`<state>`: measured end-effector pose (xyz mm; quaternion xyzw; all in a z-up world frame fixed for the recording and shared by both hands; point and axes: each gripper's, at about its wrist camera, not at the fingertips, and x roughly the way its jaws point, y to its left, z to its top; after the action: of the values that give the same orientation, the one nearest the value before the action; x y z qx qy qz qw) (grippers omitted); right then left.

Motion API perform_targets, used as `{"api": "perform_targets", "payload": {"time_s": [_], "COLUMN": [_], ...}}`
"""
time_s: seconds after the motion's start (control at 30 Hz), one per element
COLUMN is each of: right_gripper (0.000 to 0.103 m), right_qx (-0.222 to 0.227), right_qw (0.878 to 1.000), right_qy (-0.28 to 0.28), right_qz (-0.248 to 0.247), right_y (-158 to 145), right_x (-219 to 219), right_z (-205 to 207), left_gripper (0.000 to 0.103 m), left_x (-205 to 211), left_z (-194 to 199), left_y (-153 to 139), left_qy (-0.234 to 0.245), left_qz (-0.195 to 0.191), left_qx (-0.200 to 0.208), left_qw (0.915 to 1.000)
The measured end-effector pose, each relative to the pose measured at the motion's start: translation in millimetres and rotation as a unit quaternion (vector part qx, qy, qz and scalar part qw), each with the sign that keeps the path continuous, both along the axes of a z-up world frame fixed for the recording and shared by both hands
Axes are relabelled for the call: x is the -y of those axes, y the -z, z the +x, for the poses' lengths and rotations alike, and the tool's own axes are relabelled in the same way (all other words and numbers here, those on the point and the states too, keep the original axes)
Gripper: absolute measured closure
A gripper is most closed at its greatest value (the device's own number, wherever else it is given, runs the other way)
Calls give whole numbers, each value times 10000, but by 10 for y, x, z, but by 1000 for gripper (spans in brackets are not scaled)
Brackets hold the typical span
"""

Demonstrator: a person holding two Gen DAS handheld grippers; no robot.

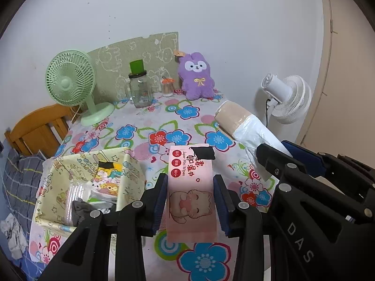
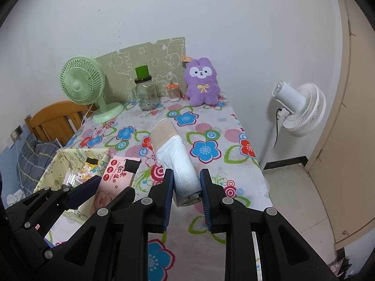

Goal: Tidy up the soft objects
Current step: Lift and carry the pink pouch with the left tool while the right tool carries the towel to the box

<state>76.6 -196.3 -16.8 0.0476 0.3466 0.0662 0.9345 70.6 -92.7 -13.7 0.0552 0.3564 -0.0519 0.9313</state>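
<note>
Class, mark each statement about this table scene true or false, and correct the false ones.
1. The left gripper holds a pink wipes pack. True.
2. The right gripper holds the purple plush toy. False: it grips a white roll; the toy sits at the table's far edge.
3. The green fan stands left of the glass jar. True.
4. The yellow fabric box is empty. False: packets lie inside.
</note>
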Motion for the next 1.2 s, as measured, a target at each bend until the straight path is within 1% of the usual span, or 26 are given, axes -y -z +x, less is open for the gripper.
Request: {"api": "perform_targets", "payload": {"time_s": [0.27, 0.43, 0.77, 1.2], "right_gripper": [77, 77, 77, 77], "right_qx": [119, 144, 144, 74], "right_qw": [9999, 9998, 9993, 9981], "right_qy": [-37, -141, -344, -608], "right_qz": [-64, -21, -46, -52], "right_y": [-105, -135, -168, -134], "right_x": [-216, -378, -744, -1207], "right_z": [-8, 30, 117, 249], "left_gripper": [64, 64, 64, 63], "left_x": [-210, -370, -714, -1163], "left_z": [-21, -1, 43, 128], "left_y": [-87, -113, -125, -88], "left_qy": [-65, -148, -323, -529], "left_qz": [-27, -29, -28, -52], "left_qx": [107, 124, 170, 179], "left_qw": [9999, 9998, 9993, 9984]}}
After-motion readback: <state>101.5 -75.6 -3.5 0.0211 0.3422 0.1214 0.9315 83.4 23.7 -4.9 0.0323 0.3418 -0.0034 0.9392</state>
